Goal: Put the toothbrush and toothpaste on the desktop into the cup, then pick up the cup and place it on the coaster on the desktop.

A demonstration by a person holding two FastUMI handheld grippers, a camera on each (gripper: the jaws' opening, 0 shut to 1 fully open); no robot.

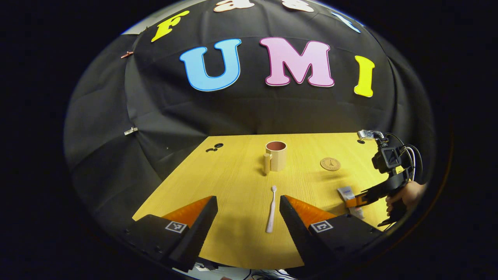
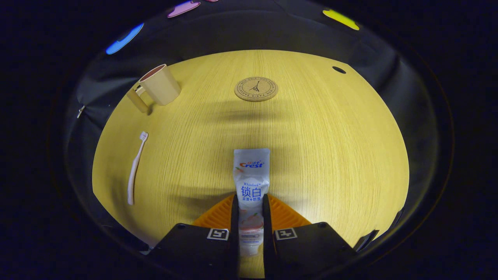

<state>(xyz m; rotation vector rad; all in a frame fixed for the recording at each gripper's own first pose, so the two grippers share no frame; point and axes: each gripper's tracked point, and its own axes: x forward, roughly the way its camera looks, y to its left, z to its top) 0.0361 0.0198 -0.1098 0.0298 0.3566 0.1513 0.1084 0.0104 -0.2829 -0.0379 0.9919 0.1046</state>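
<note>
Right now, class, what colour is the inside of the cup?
Reddish-brown inside the beige cup, best seen in the left gripper view.

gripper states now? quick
Left hand-held gripper: open, empty, toothbrush lying between its fingers.
Right hand-held gripper: shut on the toothpaste, tube on the desktop.

Yellow wooden desktop (image 1: 233, 182), black cloth wall (image 1: 163, 116) behind

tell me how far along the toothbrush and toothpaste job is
Nothing is finished yet: the cup stands empty, apart from the coaster. In hand: the right gripper has its jaws closed on the toothpaste tube, which looks still down on the desktop. The left gripper is open around the toothbrush. Left: load both, move the cup.
</note>
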